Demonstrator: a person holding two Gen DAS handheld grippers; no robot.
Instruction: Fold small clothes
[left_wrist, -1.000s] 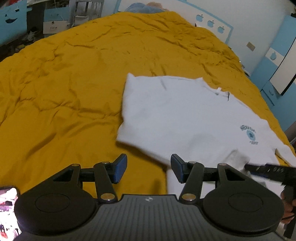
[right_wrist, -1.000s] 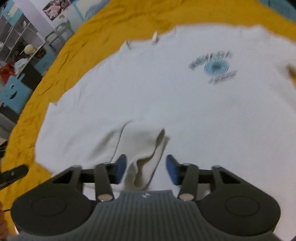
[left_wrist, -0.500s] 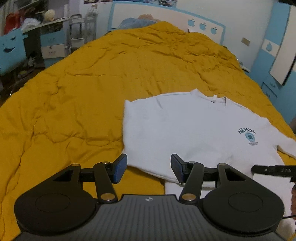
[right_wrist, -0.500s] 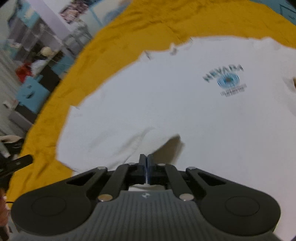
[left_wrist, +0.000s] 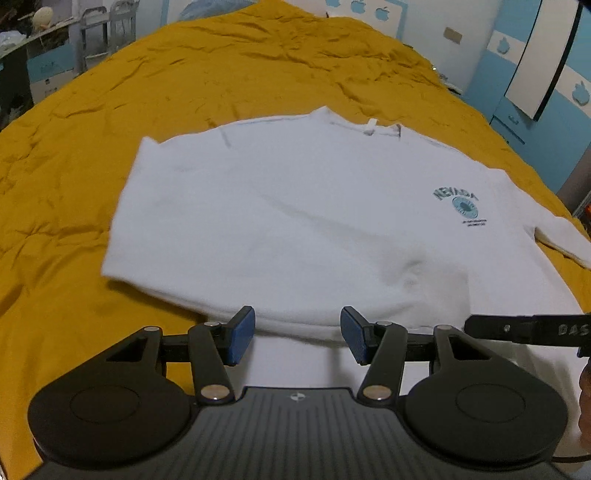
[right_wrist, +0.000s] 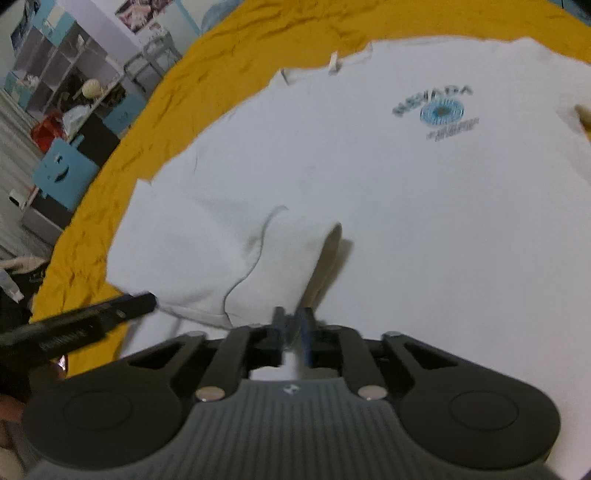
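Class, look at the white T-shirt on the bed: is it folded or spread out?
Mostly spread: the white T-shirt lies flat on the yellow bedspread, logo showing. Only its near hem is bunched in the right tongs.

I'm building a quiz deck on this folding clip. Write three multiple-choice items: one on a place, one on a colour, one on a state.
1. Where does the white T-shirt lie?
A. on the yellow bedspread
B. in a drawer
C. on a chair

2. What colour is the shirt's NEVADA print?
A. red
B. teal-blue
C. orange

3. How does the right gripper stand?
A. wide open
B. out of view
C. shut on shirt fabric

Answers: 1 A, yellow cloth borders the shirt; 2 B, lettering and round emblem are teal-blue; 3 C, its fingers pinch a raised fold, while the left gripper stays open.
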